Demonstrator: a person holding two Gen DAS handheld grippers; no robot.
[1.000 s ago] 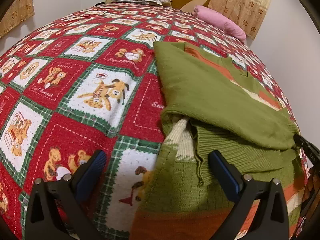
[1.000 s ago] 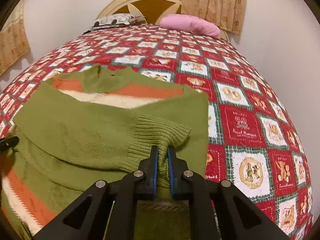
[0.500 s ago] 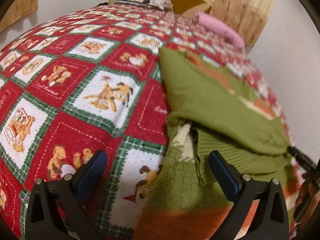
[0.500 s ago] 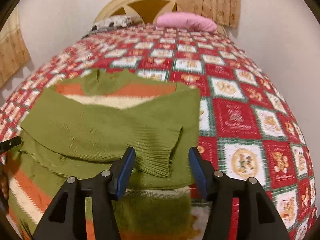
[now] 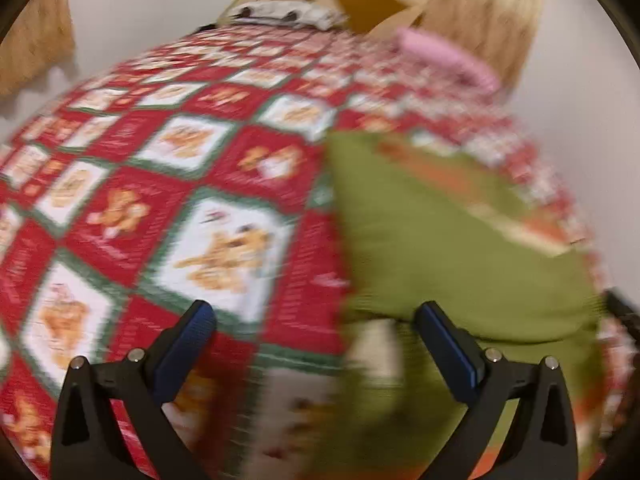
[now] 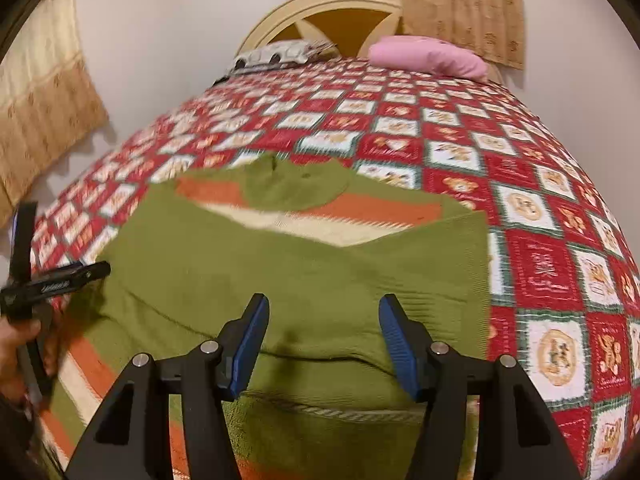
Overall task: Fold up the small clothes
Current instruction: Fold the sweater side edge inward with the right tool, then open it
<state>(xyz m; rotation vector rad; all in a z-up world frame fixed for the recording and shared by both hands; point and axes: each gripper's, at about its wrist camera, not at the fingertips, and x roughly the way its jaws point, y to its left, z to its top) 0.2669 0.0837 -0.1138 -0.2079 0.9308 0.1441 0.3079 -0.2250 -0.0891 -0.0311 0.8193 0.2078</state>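
A green knitted sweater (image 6: 304,264) with orange and cream stripes lies flat on the bed, both sleeves folded across its chest. My right gripper (image 6: 323,308) hovers open over the folded right sleeve, and the fabric below lies free of its blue pads. In the blurred left wrist view, my left gripper (image 5: 314,312) stands wide open above the sweater (image 5: 460,248) at its left edge, one finger over the bedspread, one over the knit. The right wrist view also shows the left gripper's tool (image 6: 56,280) at the far left, held by a hand (image 6: 20,344).
The bed carries a red, white and green checked bedspread (image 6: 540,240). A pink pillow (image 6: 428,58) and a patterned pillow (image 6: 280,54) lie by the cream headboard (image 6: 332,12). Beige curtains hang behind. A white wall runs close along the bed's right side.
My right gripper let go of the sleeve cuff, opened and drew back and up. The sleeve now lies flat on the chest. My left gripper, open throughout, lifted and pulled back.
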